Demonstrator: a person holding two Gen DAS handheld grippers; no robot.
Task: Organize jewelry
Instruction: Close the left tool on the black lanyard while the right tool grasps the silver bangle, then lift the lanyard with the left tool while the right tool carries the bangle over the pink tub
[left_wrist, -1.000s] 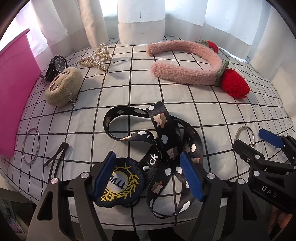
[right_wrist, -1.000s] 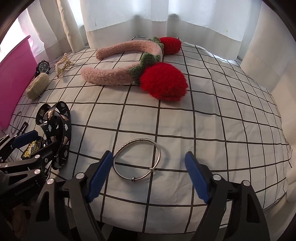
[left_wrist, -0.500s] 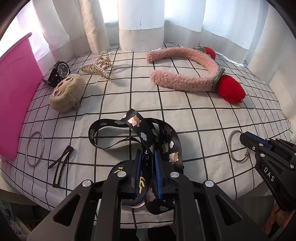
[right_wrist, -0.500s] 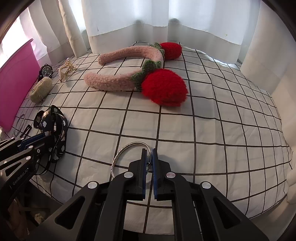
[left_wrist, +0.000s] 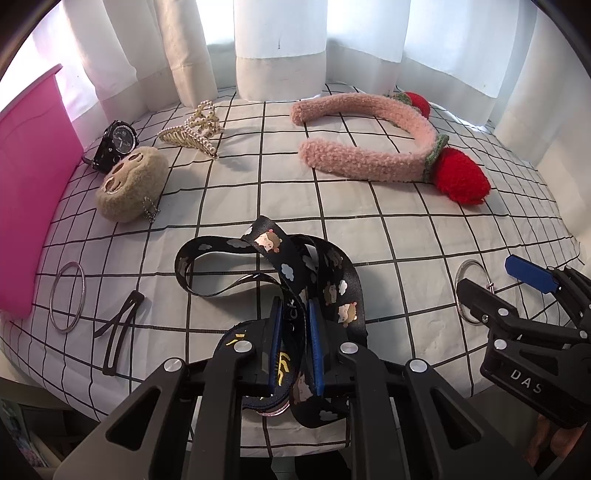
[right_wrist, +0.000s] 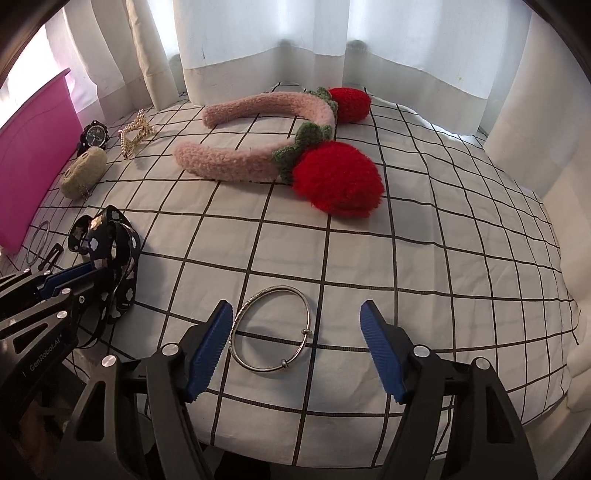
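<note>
A black lanyard (left_wrist: 280, 258) with cartoon prints lies bunched on the checked cloth, and its round badge end hangs at the front edge. My left gripper (left_wrist: 293, 306) is shut on the lanyard's strap, blue pads pressing both sides; the right wrist view shows the same gripper (right_wrist: 88, 269) and lanyard (right_wrist: 118, 236) at the left. A silver bangle (right_wrist: 306, 333) lies flat on the cloth. My right gripper (right_wrist: 295, 314) straddles it with its jaws opening, pads clear of the rim. In the left wrist view the right gripper (left_wrist: 496, 280) covers part of that bangle (left_wrist: 458, 284).
A pink fuzzy headband (left_wrist: 369, 158) with red strawberries lies at the back. At the left are a pearl hair claw (left_wrist: 192, 133), black watch (left_wrist: 118, 142), beige plush charm (left_wrist: 129, 188), second bangle (left_wrist: 68, 295), black hair clip (left_wrist: 118, 325) and pink box (left_wrist: 29, 177). Curtains close the back.
The left gripper closed on the lanyard and has stayed shut on it. The right gripper closed on the bangle's rim, then spread wide again; the bangle lies on the cloth.
</note>
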